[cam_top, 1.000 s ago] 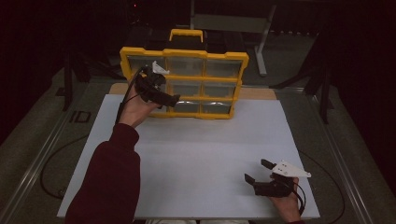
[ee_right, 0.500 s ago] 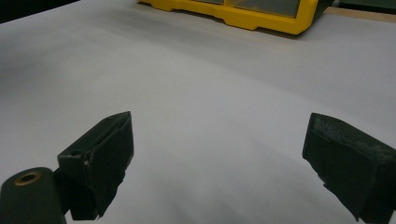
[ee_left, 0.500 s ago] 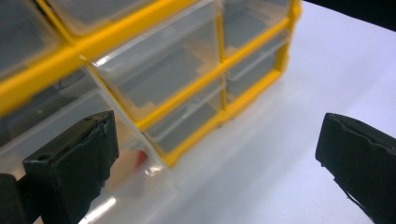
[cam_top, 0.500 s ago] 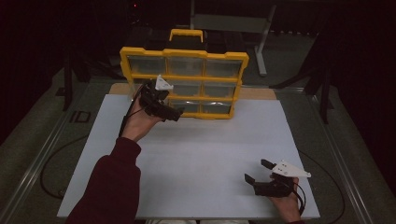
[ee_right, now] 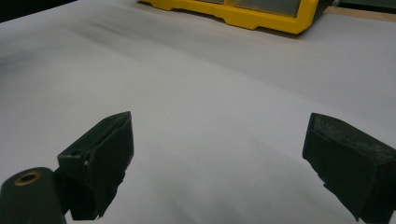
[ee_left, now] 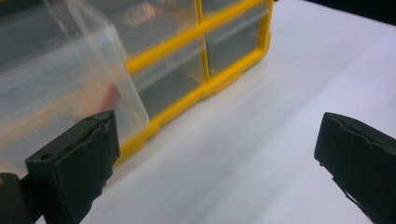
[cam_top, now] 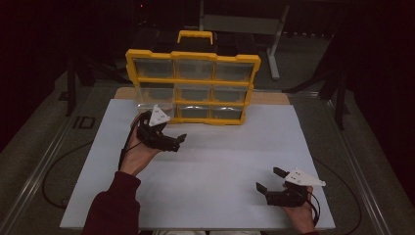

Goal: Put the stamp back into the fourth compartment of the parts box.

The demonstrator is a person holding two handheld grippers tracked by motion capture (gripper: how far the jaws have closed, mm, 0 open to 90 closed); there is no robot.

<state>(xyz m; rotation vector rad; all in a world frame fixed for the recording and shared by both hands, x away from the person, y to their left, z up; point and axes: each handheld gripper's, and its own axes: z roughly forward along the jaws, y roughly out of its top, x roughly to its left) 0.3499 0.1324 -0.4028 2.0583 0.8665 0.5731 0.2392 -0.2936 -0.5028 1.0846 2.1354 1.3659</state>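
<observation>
I'm holding my left claw just in front of the yellow organiser, w/ jaws spread wide & gripping nothing. The organiser is standing upright at the far edge of the white bench, a grid of clear drawers in a yellow frame w/ a carry handle on top. The bottom-left drawer is sticking out past the frame toward me; in the left gripper view it's sitting just beyond my left jaw, something small & red showing blurred through its wall. Can't tell what that is.

My right claw is resting near the bench's near-right corner, also released, well apart from the organiser.

I'm judging the drawer as thin clear plastic: light, stiff but brittle-ish, walls smooth & prob slippery under the pads. A hard squeeze could flex or crack it. Best hold is likely across the front wall near its top lip, or pinching one side wall close to the front corner, w/ gentle pressure. The frame's prob light too & may skid or tip on the smooth bench when I'm pulling, so I'm thinking slow, straight pull, maybe right claw steadying the frame.
</observation>
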